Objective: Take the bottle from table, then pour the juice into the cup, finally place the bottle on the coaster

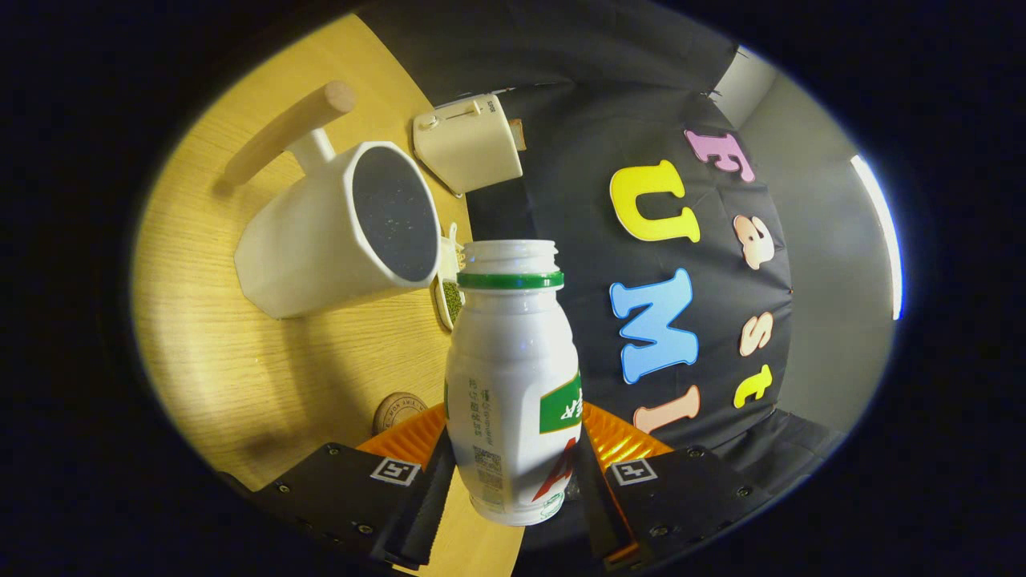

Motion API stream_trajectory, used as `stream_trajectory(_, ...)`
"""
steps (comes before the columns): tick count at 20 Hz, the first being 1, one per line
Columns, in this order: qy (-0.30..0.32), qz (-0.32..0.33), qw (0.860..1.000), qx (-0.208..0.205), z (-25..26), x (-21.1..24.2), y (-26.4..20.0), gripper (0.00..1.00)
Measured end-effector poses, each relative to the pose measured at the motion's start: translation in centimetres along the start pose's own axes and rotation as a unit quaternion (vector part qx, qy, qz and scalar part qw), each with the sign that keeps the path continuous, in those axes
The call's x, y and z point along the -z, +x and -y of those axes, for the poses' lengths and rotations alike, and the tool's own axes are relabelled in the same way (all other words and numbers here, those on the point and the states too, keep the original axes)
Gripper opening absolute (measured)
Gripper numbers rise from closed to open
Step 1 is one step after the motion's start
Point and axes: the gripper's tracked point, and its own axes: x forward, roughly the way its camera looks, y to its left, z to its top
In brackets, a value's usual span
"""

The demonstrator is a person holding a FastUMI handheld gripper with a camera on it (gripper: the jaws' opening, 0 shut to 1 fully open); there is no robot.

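My gripper (pixel 513 473) is shut on a white plastic bottle (pixel 513 377) with a green neck ring and green label. The bottle's cap is off and its open mouth points ahead. The whole view is rolled, so the wooden table (pixel 240 361) stands to the left of the bottle. Just beyond the bottle's mouth and to its left is a white cup (pixel 337 232) with a wooden handle (pixel 288 128), its dark opening facing the bottle. A round brown coaster (pixel 397 410) lies on the table close to my left finger, partly hidden behind it.
A cream-coloured boxy appliance (pixel 469 144) stands on the table beyond the cup. A small dish with something green (pixel 450 298) sits between the cup and the bottle's neck. The booth's black cloth wall rises behind the bottle.
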Motion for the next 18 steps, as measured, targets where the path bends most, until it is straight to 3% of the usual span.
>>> stream_trajectory(18,-0.079,0.006,0.996,0.031,2.0,-0.4,0.6,0.71)
